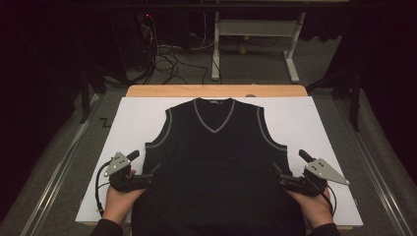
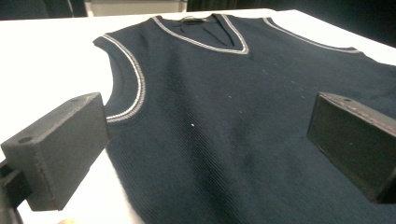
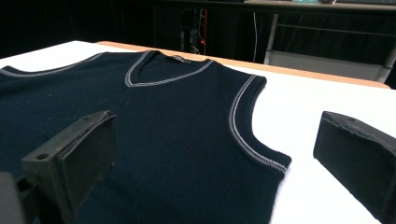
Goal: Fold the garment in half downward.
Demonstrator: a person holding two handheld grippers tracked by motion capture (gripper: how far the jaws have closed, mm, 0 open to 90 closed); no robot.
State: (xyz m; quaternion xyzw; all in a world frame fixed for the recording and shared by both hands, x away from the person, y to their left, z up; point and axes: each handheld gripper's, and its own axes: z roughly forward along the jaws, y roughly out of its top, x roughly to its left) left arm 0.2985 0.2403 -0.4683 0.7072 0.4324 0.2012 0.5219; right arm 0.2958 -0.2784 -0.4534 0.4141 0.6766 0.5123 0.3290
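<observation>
Two claws [image 1: 146, 173] [image 1: 283, 175] spread apart, flanking vest [image 1: 216, 167] side edges, white sheet [image 1: 305, 123] beyond.

Both hands are reaching in low, the left gripper [image 1: 147, 167] and right gripper [image 1: 286, 168] angling inward with jaws spread wide, seemingly gripping nothing.

Wooden table [image 1: 147, 91], white sheet [image 1: 305, 123] on it, dark vest [image 1: 216, 162] flat

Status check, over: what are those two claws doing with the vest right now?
Left gripper open at vest's side edge. Right gripper open at the opposite edge. Vest flat on white sheet, unheld. Nothing in the way.
</observation>
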